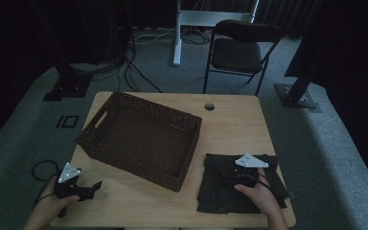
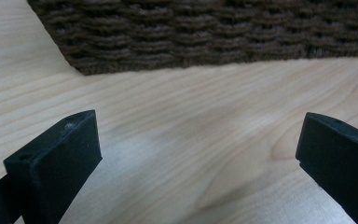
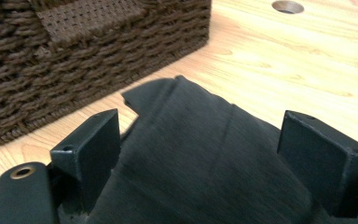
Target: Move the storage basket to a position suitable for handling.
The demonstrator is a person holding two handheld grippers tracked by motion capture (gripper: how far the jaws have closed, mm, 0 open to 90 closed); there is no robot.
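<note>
- One table (image 1: 235,124), one basket (image 1: 141,139) at its left-centre.
- One dark cloth (image 1: 220,189) (folded), flat at the table's near right corner, beside the basket.
- Right gripper (image 3: 200,154): jaws spread, straddling the cloth.
- Left gripper (image 2: 198,154): jaws spread over bare wood.

In the high view the right gripper (image 1: 234,173) lies dark against the black cloth (image 1: 220,187), so its jaws cannot be made out there. The person's forearms are cut off by the bottom edge. In the right gripper view the cloth (image 3: 200,154) runs off the bottom edge, and the wicker basket (image 3: 74,56) is cut by the top and left edges. In the left gripper view the basket (image 2: 205,32) is cropped at the top, and both jaws run out of frame below
</note>
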